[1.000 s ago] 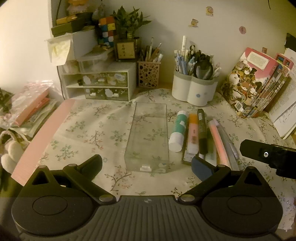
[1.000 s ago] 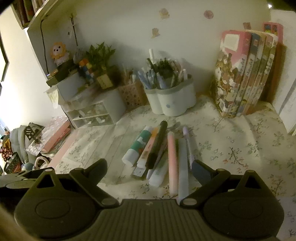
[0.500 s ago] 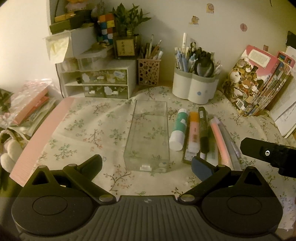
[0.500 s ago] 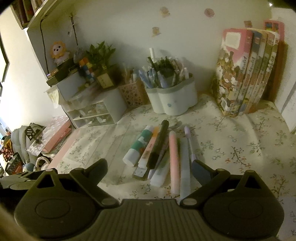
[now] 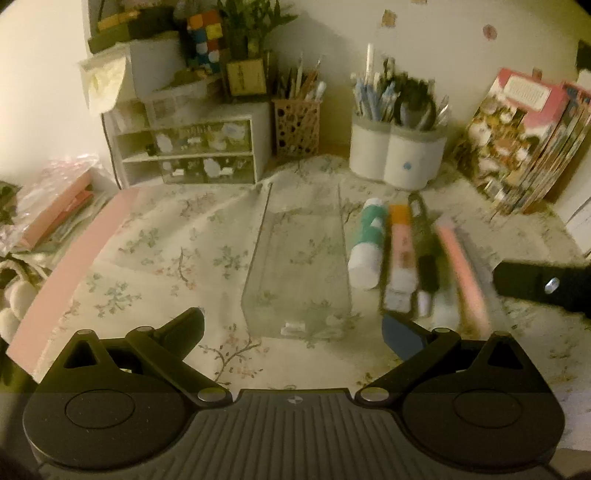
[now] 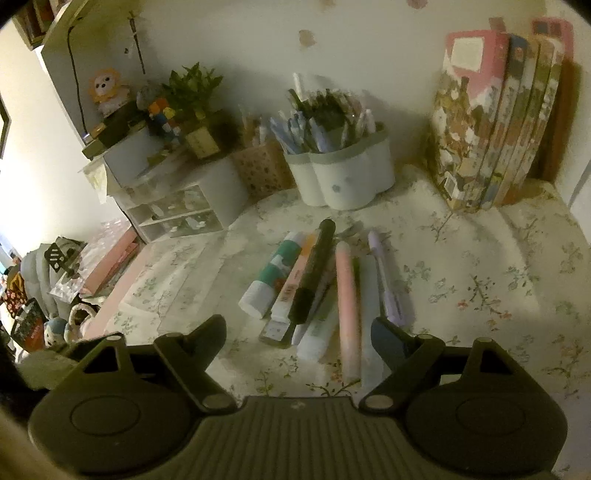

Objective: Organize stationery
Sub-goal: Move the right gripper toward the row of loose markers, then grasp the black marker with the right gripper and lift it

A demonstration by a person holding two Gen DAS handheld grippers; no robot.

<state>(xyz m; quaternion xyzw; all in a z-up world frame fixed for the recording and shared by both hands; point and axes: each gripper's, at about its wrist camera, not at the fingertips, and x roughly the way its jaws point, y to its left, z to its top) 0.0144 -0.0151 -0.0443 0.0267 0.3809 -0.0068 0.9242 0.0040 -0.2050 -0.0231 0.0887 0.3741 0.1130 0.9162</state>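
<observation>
Covering the desk, a floral cloth (image 5: 155, 251) meets a cream wall (image 6: 229, 33).

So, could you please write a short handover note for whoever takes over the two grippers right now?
Left gripper: open, empty, over the near end of the clear plastic case.
Right gripper: jaws closing, nothing gripped yet, above the near ends of the pens.
On the floral cloth, right of the case: glue stick, black marker, pink pen, purple pen and others.
Done: nothing; the case holds nothing.
Left: probably move each pen into the case.
</observation>
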